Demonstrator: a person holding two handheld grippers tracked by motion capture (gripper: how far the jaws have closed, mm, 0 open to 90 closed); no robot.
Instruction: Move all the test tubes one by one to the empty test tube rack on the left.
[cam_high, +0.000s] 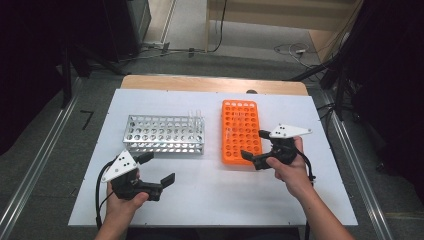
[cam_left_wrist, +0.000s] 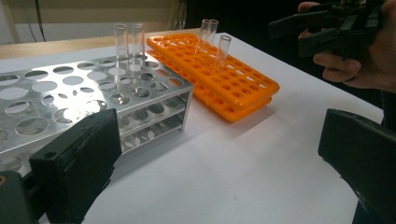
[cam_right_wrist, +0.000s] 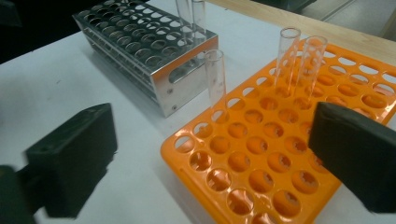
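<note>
Working over white tabletop (cam_high: 210, 200). Metal rack (cam_high: 165, 134) left of centre, two glass tubes (cam_left_wrist: 128, 46) standing at its far right corner. Orange rack (cam_high: 241, 131) right of centre, three tubes (cam_right_wrist: 289, 58) seated. Transfer judged partly done. Right gripper (cam_high: 256, 146) at orange rack's near edge, jaws spread, empty. Left gripper (cam_high: 159, 169) near front edge, jaws spread, empty.

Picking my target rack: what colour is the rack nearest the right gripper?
Bright orange rack, beside the right gripper; clearest in the right gripper view.
</note>
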